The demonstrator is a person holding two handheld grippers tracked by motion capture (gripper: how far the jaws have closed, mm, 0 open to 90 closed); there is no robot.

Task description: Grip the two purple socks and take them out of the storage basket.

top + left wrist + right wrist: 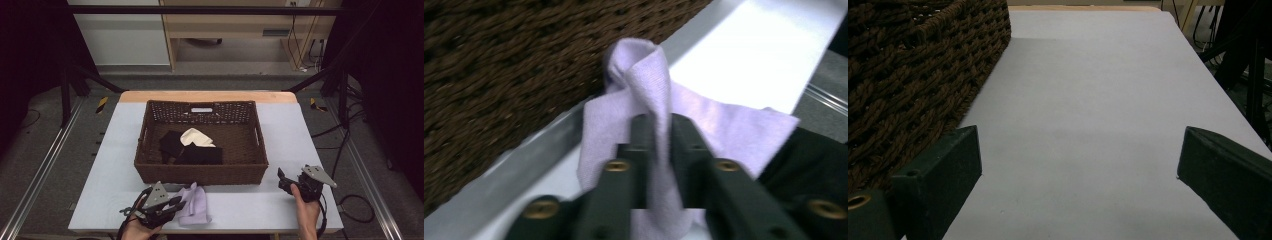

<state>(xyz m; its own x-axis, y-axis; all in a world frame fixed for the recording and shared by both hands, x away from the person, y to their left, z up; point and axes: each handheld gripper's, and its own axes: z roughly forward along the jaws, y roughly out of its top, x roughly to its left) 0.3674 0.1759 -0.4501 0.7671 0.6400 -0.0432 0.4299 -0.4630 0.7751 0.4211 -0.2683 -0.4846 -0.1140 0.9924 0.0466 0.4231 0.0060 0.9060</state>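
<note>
A lilac cloth (pixel 195 205) lies crumpled on the white table top (pixel 240 205), just in front of the brown wicker basket (pixel 200 172). My left gripper (pixel 182 202) is low at the cloth's left edge. In the left gripper view its jaws (pixel 662 120) stand close together with an upright fold of the lilac cloth (pixel 724 125) pinched between them, next to the basket wall (pixel 499 75). My right gripper (pixel 282 177) sits near the basket's front right corner. Its jaws (pixel 1080 132) are wide open over bare table, with nothing between them.
Inside the basket lie black cloths (pixel 192 150) and a cream cloth (pixel 196 136). The basket's side wall (pixel 908 65) runs along the left of the right gripper view. Bare table top (pixel 1098 75) stretches to the right of the basket. Cables (pixel 355 205) lie on the floor at right.
</note>
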